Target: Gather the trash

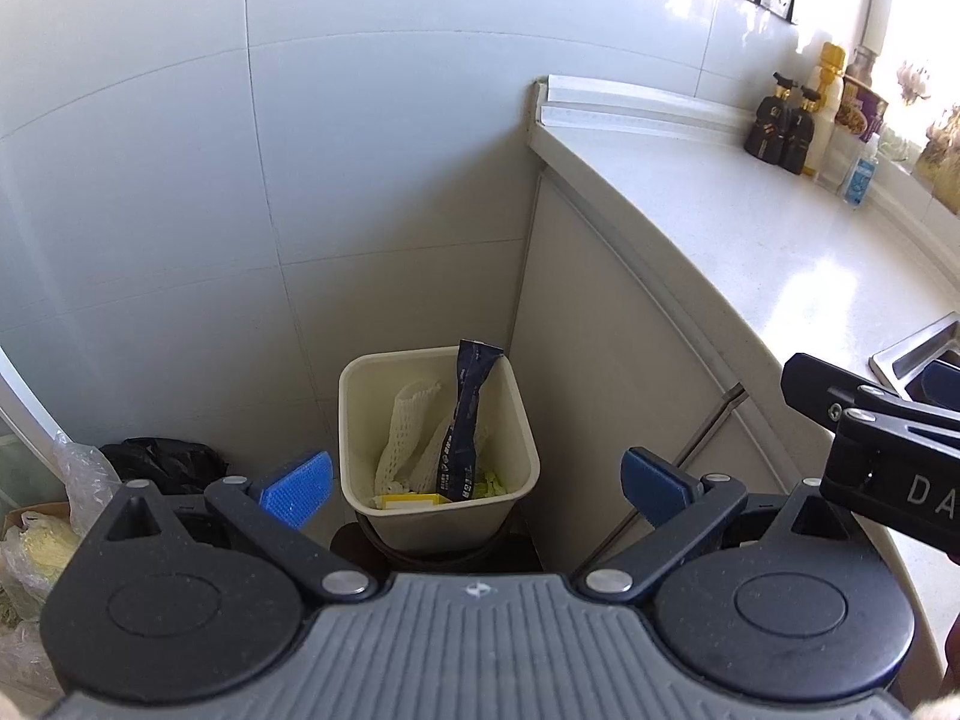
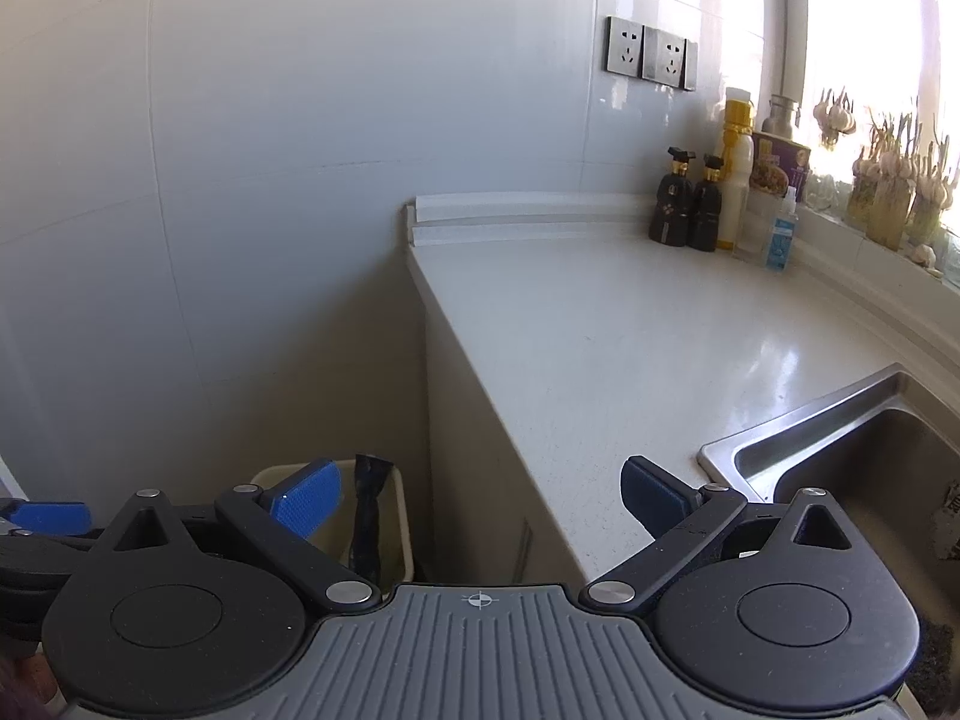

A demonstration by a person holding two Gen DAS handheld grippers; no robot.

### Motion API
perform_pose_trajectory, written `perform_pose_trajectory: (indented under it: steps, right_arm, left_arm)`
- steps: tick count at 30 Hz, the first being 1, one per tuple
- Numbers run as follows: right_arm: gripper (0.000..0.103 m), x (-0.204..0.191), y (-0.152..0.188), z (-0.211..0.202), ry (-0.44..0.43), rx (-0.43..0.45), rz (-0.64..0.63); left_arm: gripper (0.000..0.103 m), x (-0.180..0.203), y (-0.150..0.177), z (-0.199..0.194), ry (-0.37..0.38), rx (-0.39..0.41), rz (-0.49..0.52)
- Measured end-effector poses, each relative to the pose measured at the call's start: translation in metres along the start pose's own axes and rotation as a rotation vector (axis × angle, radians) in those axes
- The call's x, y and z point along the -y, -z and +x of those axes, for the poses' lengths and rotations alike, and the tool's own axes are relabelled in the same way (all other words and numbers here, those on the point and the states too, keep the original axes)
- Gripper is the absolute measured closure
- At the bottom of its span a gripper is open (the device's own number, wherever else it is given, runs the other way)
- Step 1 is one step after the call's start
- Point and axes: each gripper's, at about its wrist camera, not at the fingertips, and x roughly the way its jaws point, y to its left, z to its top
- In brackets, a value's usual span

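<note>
A cream waste bin (image 1: pixel 528 468) stands on the floor in the corner between the tiled wall and the counter cabinet. In it lie a dark blue snack wrapper (image 1: pixel 471 414) standing upright, white foam netting (image 1: pixel 408 426), a yellow box (image 1: pixel 414 501) and green scraps. My left gripper (image 1: pixel 474 489) hangs open above the bin with nothing between its blue pads. My right gripper (image 2: pixel 480 495) is open and empty over the counter's left edge; the bin (image 2: pixel 399 531) and wrapper (image 2: pixel 369 516) peek out below it. Its body (image 1: pixel 870 438) shows at the right of the left wrist view.
A white counter (image 2: pixel 630 348) runs to the right with dark bottles (image 2: pixel 690 210), a yellow-capped bottle (image 2: pixel 737 168) and a small blue bottle (image 2: pixel 780 234) at the back. A steel sink (image 2: pixel 858 456) is at right. Plastic bags (image 1: pixel 78 480) and a black bag (image 1: pixel 162 459) lie left of the bin.
</note>
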Motion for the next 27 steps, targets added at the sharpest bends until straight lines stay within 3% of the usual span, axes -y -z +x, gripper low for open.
perform_pose_trajectory:
  steps: [27]
  right_arm:
    - [0.002,0.0021,0.0026,0.002,-0.005,-0.002,0.016]
  left_arm:
    - [0.0,0.0007,0.0002,0.0,0.012,0.006,-0.002]
